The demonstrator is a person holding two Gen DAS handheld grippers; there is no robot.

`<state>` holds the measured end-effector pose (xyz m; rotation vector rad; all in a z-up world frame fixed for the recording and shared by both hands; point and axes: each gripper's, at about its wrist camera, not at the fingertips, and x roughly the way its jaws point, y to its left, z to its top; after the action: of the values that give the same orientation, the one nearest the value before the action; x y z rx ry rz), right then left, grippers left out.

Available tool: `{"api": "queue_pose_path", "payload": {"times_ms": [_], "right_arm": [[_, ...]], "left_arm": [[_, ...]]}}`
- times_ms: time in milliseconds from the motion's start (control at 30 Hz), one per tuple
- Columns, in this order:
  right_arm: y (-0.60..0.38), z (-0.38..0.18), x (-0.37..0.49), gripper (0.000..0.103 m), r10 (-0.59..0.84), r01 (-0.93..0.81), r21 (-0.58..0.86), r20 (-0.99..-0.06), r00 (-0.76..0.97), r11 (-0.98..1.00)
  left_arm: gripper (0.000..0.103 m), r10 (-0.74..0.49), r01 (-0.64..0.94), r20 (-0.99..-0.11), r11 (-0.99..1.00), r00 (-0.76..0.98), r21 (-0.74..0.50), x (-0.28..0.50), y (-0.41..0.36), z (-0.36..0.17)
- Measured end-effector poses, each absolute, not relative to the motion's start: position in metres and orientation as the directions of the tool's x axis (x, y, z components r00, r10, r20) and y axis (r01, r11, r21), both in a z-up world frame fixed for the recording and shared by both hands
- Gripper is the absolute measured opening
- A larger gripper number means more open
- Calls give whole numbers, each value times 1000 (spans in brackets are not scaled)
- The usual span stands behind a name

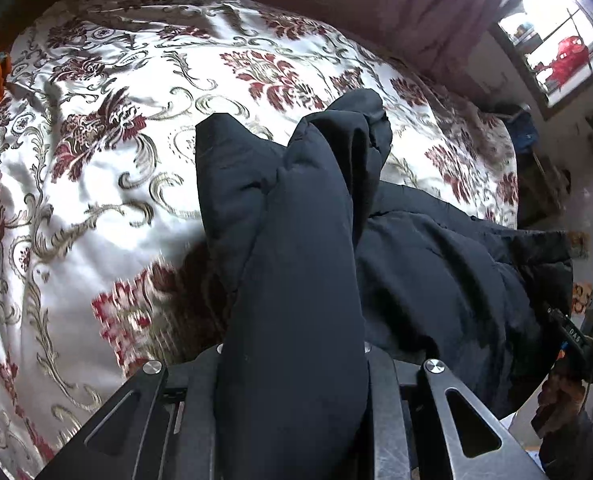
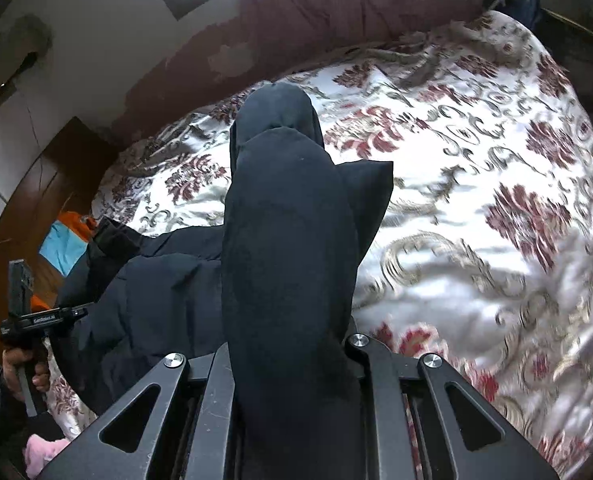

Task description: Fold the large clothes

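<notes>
Black padded cloth fills the bottom of both wrist views, bunched thick between each tool's fingers. It belongs to a dark puffy jacket (image 1: 436,264) that lies on a bed under a cream bedspread (image 1: 108,92) printed with red flowers and grey scrolls. The left gripper (image 1: 292,364) is clamped on one gathered edge of the jacket, and the right gripper (image 2: 288,360) is clamped on another; in each view the fingertips are buried in the fold, so only the metal arms either side of the cloth show. From each grip a hump of fabric rises and drapes forward, while the body of the jacket hangs between the two tools and trails onto the bedspread. In the right wrist view the other tool and the hand (image 2: 24,372) holding it appear at the lower left, just beside the jacket's body.

Judging by its quilted bulk, the jacket is soft and springy, not stiff: it will slump under its own weight, puff back after being pressed, and its smooth shell may slide out of a shallow pinch. It looks moderately heavy for clothing. A hold deep on a seam, hem or shoulder edge, with several layers gathered, should carry better than a pinch of the outer skin alone. An orange and blue item (image 2: 66,240) lies beyond the bed's edge.
</notes>
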<state>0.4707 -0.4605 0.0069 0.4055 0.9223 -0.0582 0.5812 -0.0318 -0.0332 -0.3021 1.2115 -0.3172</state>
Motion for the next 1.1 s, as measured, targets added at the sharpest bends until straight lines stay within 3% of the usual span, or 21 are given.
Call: {"api": "queue_pose_path", "payload": {"times_ms": [167,367,433,500,667,833,867,933,1000,1100], "right_arm": [[-455,-33,467,14,64,339,287,-839,540,896],[-452,-45,467,28,-50,418,214,-842,538,883],[-451,-46,467,38,-72,422,179,-855,514,889],[-450,-47,469,55,-87,435,158,-867,491,887],[-440,-35,461,68,-158,460,96,-861,484,883],[-426,-21,448,86,-212,465,63,-830,516,883],[-423,-18,446,87,-218,462,57,-826,520,885],[-418,-15,441,90,-232,459,43,-818,526,888],[-413,-9,434,93,-244,456,35,-806,539,889],[-408,-2,423,96,-257,458,34,-789,558,888]], "left_arm": [[21,-378,79,-882,925,281,-371,563,-38,-49],[25,-348,45,-899,936,265,-349,555,-32,-77],[29,-355,34,-897,933,262,-359,555,-29,-79],[35,-343,18,-908,937,240,-349,556,-27,-82],[41,-365,-56,-908,922,206,-384,555,-13,-85],[43,-366,-19,-903,925,224,-379,546,-12,-76],[46,-362,-4,-904,928,227,-373,543,-12,-74],[68,-362,19,-904,930,226,-368,539,-14,-70],[81,-356,37,-904,933,238,-358,534,-15,-63],[86,-323,62,-905,946,277,-318,528,-15,-50]]}}
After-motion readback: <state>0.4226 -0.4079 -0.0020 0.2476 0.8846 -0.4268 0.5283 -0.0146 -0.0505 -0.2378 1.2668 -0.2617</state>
